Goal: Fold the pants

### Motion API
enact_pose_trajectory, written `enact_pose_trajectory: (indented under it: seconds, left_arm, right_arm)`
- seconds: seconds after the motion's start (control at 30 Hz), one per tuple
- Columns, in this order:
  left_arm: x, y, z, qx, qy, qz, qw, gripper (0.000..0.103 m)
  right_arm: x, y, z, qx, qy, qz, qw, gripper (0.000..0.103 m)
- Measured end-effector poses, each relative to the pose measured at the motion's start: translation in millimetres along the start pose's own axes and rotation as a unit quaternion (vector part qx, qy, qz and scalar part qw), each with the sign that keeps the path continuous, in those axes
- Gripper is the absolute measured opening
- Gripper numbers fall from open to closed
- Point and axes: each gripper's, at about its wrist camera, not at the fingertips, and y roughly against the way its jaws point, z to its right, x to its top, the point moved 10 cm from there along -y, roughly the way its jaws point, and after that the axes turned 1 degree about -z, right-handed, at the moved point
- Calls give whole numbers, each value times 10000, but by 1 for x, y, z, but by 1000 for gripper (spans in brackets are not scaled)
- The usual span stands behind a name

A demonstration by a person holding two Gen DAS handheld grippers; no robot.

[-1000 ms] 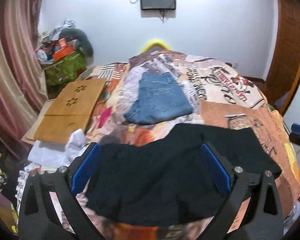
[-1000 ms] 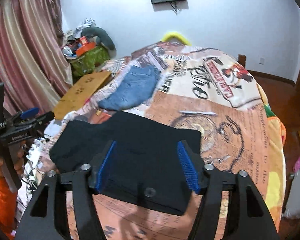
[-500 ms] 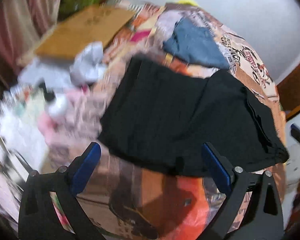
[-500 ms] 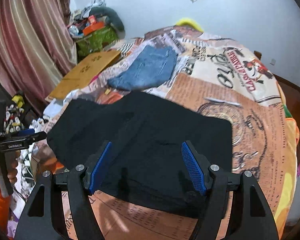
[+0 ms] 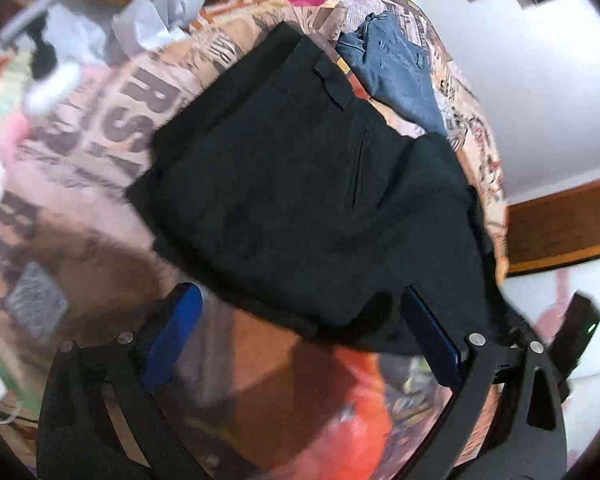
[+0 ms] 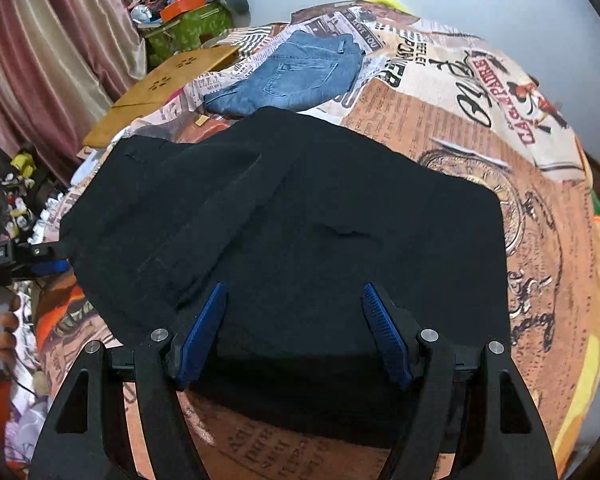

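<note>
Since a second ago the left claw [image 5: 300,332] has swung down and tilted toward the near left edge of the black pants [image 6: 284,248], and the right claw [image 6: 294,328] has come closer over their near edge. The pants lie spread, partly folded, on the printed bedspread [image 6: 480,128] of the bed. Both claws stand wide open and hold nothing; whether their blue pads touch the cloth cannot be told. Folded blue jeans [image 6: 296,76] lie just beyond the pants. A wooden board [image 6: 160,88] rests at the bed's left edge, and a green box [image 6: 188,28] beyond it is heaped with clutter.
</note>
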Motion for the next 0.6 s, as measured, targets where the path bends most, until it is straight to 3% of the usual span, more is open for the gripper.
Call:
enact_pose_trajectory:
  seconds: [0.17,0.23,0.3,0.37,0.5,0.6]
  left_arm:
    - [18,-17,2,-111,185,-80,9997,100]
    - [25,-20,1,-29,240,-56,9997,91]
    - [29,-24,-2,168,229,-55,9996,61]
    - [30,-26,-6,366,235,-90,9990,43]
    - [35,-22,-6,546,202,3,9983,24]
    - [40,-7,4,784,-112,259,9965,18]
  right_arm:
    - [-1,-2,-3,71,-40,-3,10000,68]
    - [-1,-3,-3,105,-60,1,9999,68]
    - [-1,-3,-3,137,-77,2,9999,68]
    - [0,-4,-3,162,-88,2,9998,68]
    - [0,-3,-2,198,-107,16,9997,68]
    - [0,1,-1,237,-155,42,9996,68]
